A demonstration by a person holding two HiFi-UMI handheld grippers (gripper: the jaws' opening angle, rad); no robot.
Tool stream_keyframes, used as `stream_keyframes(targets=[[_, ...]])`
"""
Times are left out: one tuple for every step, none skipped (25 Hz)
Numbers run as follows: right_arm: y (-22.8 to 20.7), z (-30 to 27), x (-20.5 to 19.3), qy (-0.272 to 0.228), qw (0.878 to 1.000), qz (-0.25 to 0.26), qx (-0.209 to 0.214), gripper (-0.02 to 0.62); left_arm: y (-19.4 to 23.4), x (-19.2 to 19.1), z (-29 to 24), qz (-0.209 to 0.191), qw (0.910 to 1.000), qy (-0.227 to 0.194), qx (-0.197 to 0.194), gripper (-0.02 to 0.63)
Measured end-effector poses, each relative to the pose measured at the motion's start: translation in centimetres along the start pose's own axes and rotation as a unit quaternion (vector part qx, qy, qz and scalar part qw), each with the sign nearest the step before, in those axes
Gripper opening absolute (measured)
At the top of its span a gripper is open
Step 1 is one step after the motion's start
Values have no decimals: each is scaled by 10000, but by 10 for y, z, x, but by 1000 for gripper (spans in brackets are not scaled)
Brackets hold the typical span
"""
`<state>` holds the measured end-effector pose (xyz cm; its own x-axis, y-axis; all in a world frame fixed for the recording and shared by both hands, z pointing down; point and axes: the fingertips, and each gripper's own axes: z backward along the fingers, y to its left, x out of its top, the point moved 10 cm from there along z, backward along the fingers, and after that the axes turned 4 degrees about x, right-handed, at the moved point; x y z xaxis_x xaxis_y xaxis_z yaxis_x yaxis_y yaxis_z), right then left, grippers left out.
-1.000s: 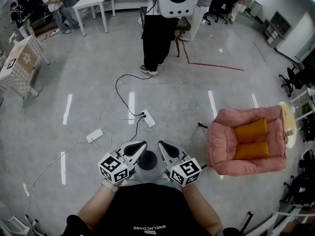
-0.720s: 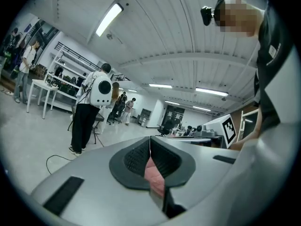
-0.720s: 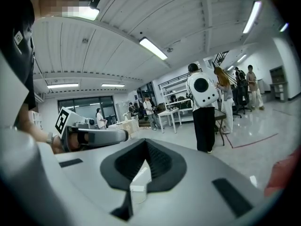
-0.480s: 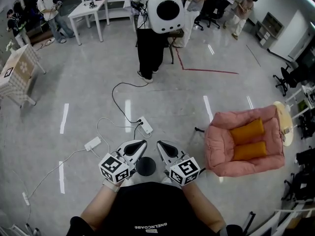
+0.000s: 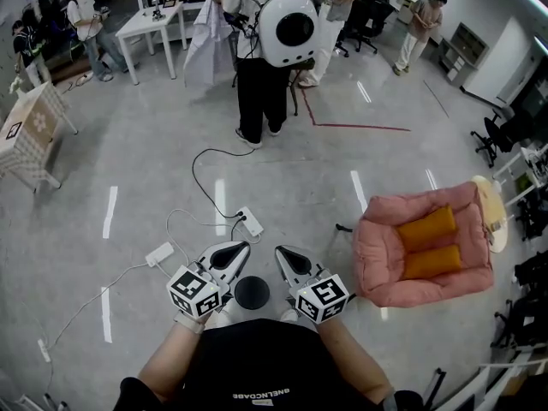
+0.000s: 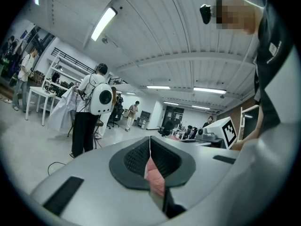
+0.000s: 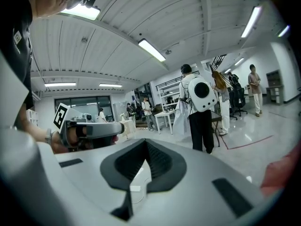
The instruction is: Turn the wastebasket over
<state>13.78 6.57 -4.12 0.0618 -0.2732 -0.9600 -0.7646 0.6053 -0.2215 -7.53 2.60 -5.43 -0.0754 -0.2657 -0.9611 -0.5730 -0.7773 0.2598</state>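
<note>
Right now my left gripper and right gripper are both closed, pad against pad, with nothing caught between the jaws. They point forward side by side above the grey floor. The wastebasket shows as a dark round shape between them, close to my body; I cannot tell whether either gripper touches it. A pink armchair stands well to my right, and a white power strip lies ahead.

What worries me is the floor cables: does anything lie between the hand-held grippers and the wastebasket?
Nothing visible does. The wastebasket shows directly between the left hand-held gripper and the right hand-held gripper; the cables and power strip lie farther ahead, clear of it.
</note>
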Motion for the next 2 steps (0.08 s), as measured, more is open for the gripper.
stream_keyframes(targets=[[1, 2, -1, 6, 10000, 15, -12, 9, -2, 0, 1, -2, 10000, -5, -5, 17], [2, 4, -2, 13, 10000, 34, -25, 9, -4, 0, 1, -3, 10000, -9, -11, 17]])
